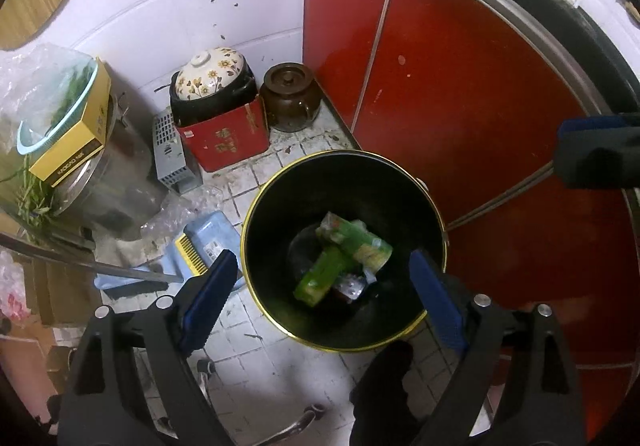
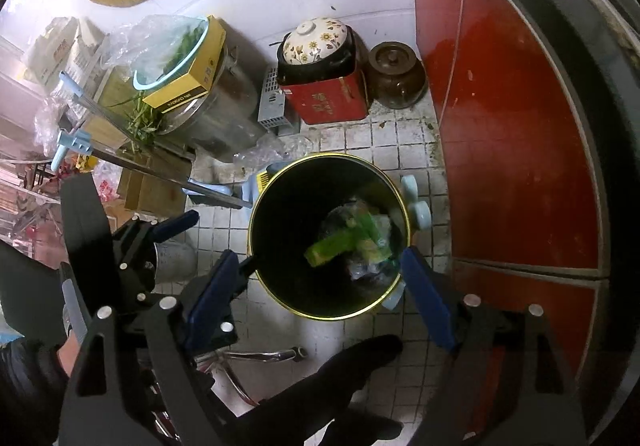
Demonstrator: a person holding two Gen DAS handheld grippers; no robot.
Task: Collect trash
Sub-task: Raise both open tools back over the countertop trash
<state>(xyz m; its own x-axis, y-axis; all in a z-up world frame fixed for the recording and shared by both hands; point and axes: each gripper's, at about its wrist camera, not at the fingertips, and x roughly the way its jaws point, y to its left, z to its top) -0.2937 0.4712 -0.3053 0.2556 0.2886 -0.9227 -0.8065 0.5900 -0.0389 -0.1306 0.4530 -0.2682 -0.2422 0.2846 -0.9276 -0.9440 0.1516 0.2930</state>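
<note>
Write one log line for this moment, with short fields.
left tool: open, empty | right tool: open, empty | green wrappers: in black bin | both tools above bin

Black bin (image 1: 280,214), gold rim; green wrappers (image 1: 344,250) inside. Red cabinet doors (image 1: 460,86). Cream lid (image 1: 210,72) with brown-yellow flowers.

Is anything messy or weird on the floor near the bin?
Yes. The floor tiles by the red box and brown pot are stained and littered with bits. Crumpled clear plastic lies loose beside the bin, not inside with the green wrappers.
</note>
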